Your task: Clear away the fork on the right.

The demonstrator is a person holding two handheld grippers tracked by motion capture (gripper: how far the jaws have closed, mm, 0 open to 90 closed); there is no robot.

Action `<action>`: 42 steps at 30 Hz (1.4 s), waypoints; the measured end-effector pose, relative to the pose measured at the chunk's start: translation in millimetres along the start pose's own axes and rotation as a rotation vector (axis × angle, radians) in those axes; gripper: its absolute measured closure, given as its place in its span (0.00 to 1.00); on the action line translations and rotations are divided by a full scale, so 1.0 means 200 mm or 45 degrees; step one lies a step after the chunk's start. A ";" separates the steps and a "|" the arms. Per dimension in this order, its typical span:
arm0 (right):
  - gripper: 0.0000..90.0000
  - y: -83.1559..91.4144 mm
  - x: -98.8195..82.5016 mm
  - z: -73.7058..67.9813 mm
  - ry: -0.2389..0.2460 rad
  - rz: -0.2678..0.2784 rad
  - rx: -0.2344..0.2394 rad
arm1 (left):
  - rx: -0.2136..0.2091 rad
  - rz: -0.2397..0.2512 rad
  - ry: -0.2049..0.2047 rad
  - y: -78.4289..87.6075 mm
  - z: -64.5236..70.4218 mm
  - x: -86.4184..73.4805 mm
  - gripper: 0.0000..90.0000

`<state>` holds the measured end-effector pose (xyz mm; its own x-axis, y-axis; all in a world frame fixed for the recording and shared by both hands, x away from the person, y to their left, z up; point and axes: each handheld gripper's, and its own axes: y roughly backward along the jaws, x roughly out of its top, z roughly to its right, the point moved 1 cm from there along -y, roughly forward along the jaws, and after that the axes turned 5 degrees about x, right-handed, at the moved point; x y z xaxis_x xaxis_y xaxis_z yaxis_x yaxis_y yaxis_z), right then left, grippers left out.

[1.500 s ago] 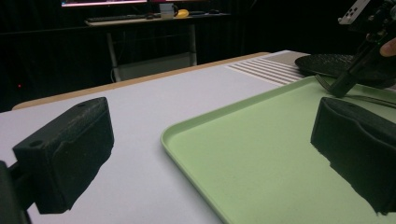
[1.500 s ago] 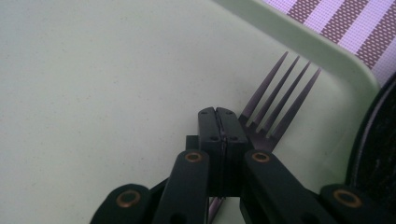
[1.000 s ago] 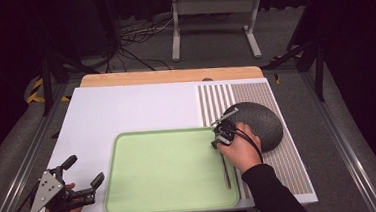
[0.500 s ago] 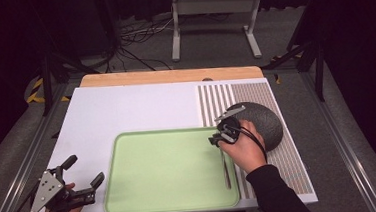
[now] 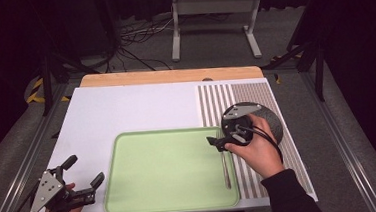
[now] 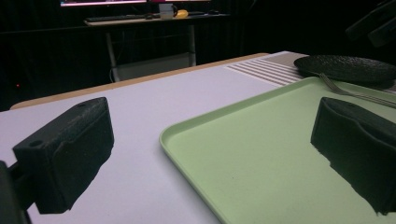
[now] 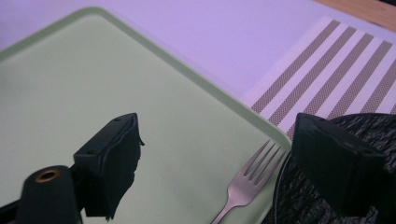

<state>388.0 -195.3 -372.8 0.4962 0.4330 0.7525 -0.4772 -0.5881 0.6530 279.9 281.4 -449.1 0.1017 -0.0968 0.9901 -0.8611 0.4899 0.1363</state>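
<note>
A silver fork (image 5: 225, 171) lies flat along the right side of the green tray (image 5: 165, 172), tines toward the dark plate (image 5: 272, 122). My right gripper (image 5: 217, 143) hovers just above the tines. Its jaws have just been opening, and in the right gripper view it (image 7: 215, 158) stands open with the fork (image 7: 247, 182) on the tray (image 7: 93, 84) below, untouched by the pads. My left gripper (image 5: 86, 169) rests open at the table's front left, beside the tray's left rim. In the left gripper view it (image 6: 212, 154) holds nothing.
The plate (image 7: 303, 200) sits on a striped placemat (image 7: 327, 65) to the right of the tray. A white mat (image 5: 126, 110) covers the table's left and middle. A wooden strip (image 5: 169, 76) runs along the far edge. Stands and cables sit on the floor beyond.
My right gripper has opened off the fork and lifted, drifting a little left. The fork stays lying on the tray. The left gripper has not moved.
</note>
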 end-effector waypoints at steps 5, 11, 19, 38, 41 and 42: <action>0.15 0.08 -0.01 0.01 0.048 0.096 0.008 | -0.001 0.001 0.000 0.00 0.00 0.00 0.00; 0.14 0.17 -0.05 0.04 0.112 0.204 0.031 | 0.003 0.005 0.000 0.00 0.00 0.00 0.00; 0.14 0.26 -0.18 0.11 0.178 0.348 0.016 | -0.001 0.001 -0.001 0.00 0.00 0.00 0.00; 0.12 0.30 -0.54 0.24 0.123 0.539 0.056 | 0.008 0.008 0.004 0.00 0.00 0.00 0.00; 0.11 0.29 -0.59 0.26 0.119 0.561 0.053 | 0.007 0.009 0.002 0.00 0.00 0.00 0.00; 0.11 0.29 -0.61 0.27 0.114 0.567 0.054 | 0.007 0.011 0.003 0.00 0.00 0.00 0.00</action>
<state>338.6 -319.0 -430.3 0.1834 0.1880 0.9649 -0.5989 -0.7570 0.2613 280.3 282.2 -448.0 0.0954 -0.0904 0.9913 -0.8647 0.4858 0.1275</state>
